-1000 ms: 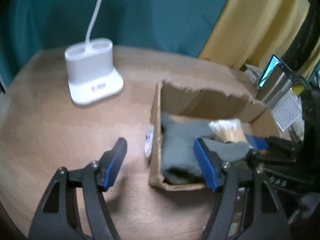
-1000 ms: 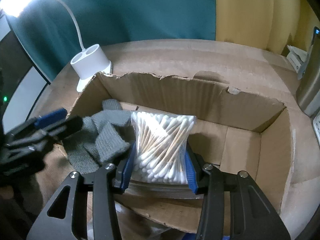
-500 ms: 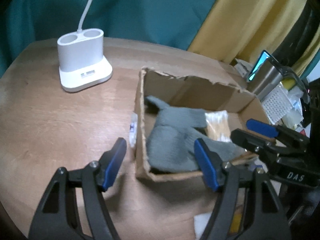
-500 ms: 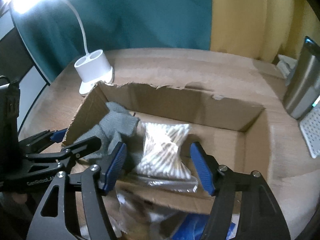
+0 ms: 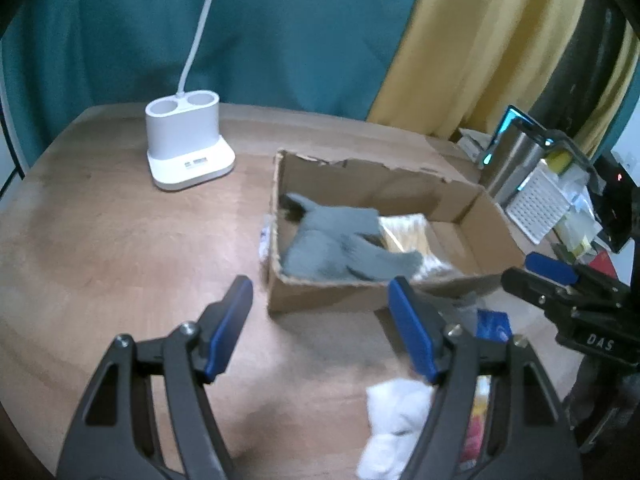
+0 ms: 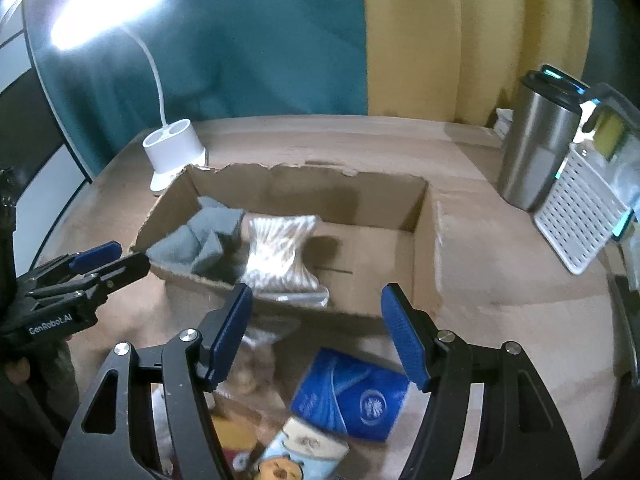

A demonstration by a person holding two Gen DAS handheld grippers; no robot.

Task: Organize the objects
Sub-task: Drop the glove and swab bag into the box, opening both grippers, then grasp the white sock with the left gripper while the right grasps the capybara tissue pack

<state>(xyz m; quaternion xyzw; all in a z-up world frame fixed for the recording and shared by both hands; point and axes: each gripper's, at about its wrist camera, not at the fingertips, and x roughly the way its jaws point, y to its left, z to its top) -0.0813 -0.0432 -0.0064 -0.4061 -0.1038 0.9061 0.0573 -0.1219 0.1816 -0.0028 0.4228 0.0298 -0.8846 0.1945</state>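
An open cardboard box (image 5: 376,302) (image 6: 424,240) lies on the wooden table. Inside it are grey knit gloves (image 5: 340,244) (image 6: 200,240) and a clear bag of cotton swabs (image 5: 408,232) (image 6: 280,256). My right gripper (image 6: 316,304) is open and empty, held above the box's near wall, with the swab bag lying free beyond it. My left gripper (image 5: 320,300) is open and empty, just short of the box's near left corner. Each gripper also shows at the edge of the other's view: the right gripper (image 5: 536,276) and the left gripper (image 6: 120,260).
In front of the box lie a blue tissue pack (image 6: 352,396), a cartoon-printed packet (image 6: 300,452) and a white cloth (image 5: 396,412). A white lamp base (image 5: 184,148) stands at the back left. A steel tumbler (image 6: 536,144) and a white perforated basket (image 6: 576,220) stand at the right.
My right gripper let go of the swab bag inside the box, opened, and drew back and up. My left gripper also pulled back from the box, still open.
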